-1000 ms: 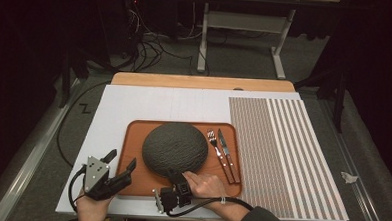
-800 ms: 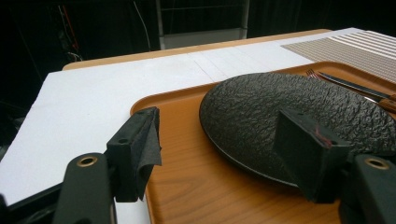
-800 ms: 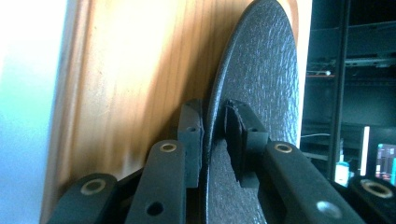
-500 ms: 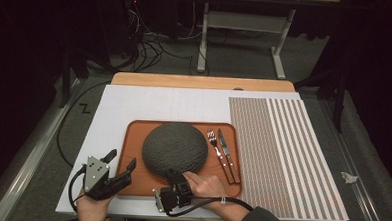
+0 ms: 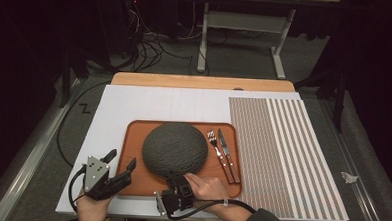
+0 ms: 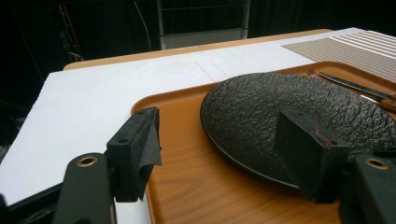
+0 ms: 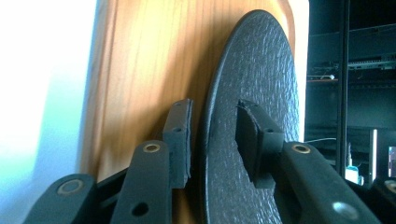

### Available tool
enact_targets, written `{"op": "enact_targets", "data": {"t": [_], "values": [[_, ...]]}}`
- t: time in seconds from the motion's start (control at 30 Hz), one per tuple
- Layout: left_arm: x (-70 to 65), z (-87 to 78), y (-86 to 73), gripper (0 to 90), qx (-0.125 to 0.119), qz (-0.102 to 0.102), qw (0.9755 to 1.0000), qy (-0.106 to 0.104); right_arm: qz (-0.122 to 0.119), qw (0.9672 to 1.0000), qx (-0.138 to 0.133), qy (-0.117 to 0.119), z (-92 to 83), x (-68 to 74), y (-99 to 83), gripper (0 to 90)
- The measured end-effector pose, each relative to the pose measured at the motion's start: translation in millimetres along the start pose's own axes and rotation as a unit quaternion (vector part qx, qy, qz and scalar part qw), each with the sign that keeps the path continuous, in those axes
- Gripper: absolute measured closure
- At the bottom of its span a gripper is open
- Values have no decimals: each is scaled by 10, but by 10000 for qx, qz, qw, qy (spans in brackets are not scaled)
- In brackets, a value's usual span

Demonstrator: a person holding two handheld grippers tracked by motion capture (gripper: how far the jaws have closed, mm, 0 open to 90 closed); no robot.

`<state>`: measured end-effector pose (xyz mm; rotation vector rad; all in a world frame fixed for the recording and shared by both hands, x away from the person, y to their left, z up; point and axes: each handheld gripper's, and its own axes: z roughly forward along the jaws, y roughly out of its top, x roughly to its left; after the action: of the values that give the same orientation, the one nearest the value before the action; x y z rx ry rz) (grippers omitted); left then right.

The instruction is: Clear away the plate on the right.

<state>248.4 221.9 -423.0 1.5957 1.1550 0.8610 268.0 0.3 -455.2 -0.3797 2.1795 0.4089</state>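
Note:
A round black textured plate [image 5: 175,149] lies on an orange-brown wooden tray [image 5: 138,133], with a fork [image 5: 216,150] and a knife [image 5: 228,154] to its right. My right gripper [image 5: 177,181] is turned on its side at the plate's near edge. Its jaws have just been opening. In the right gripper view the plate's rim [image 7: 261,70] stands between the jaws of the right gripper [image 7: 212,135] with a gap at each pad. My left gripper [image 5: 122,160] stands open over the tray's front left corner [image 6: 187,177] and holds nothing.
The tray rests on a white board [image 5: 134,103] over a wooden table [image 5: 200,82]. A striped mat [image 5: 282,154] covers the board's right part. Cables and a metal frame [image 5: 238,22] lie on the dark floor behind.

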Motion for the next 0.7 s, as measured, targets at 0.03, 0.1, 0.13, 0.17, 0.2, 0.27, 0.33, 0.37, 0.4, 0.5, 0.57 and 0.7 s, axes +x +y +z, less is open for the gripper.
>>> {"op": "enact_targets", "data": {"t": [0.03,0.1,0.13,0.17,0.2,0.27,0.33,0.37,0.4,0.5,0.57,0.7], "values": [[-1,1,0,317,0,2,10000,3,4,10000,-7,-11,-2,9,-7,672],[-1,2,-1,317,4,3,10000,5,2,10000,21,-31,-12,17,-22,657],[0,3,0,317,6,1,10000,4,2,10000,20,-42,-17,18,-29,647],[1,3,-1,317,7,0,10000,4,-7,10000,13,-62,-21,15,-35,638],[3,4,0,317,9,-6,10000,6,22,10000,22,-88,-32,16,-44,630],[4,6,-1,317,9,-13,10000,6,58,9999,-8,-117,-51,7,-62,620],[5,6,-1,317,12,-14,10000,7,71,9999,14,-119,-71,-1,-81,614],[4,7,-2,317,9,-20,10000,9,106,9999,20,-129,-78,6,-93,612],[4,6,-2,317,10,-17,10000,9,88,9999,24,-140,-82,8,-103,608],[2,7,-2,317,13,-11,10000,10,92,9998,50,-166,-96,16,-138,600],[1,8,-2,317,17,-6,10000,11,148,9997,71,-187,-103,14,-161,592],[1,7,-2,317,16,-5,10000,17,270,9994,116,-203,-126,-9,-209,580]]}}
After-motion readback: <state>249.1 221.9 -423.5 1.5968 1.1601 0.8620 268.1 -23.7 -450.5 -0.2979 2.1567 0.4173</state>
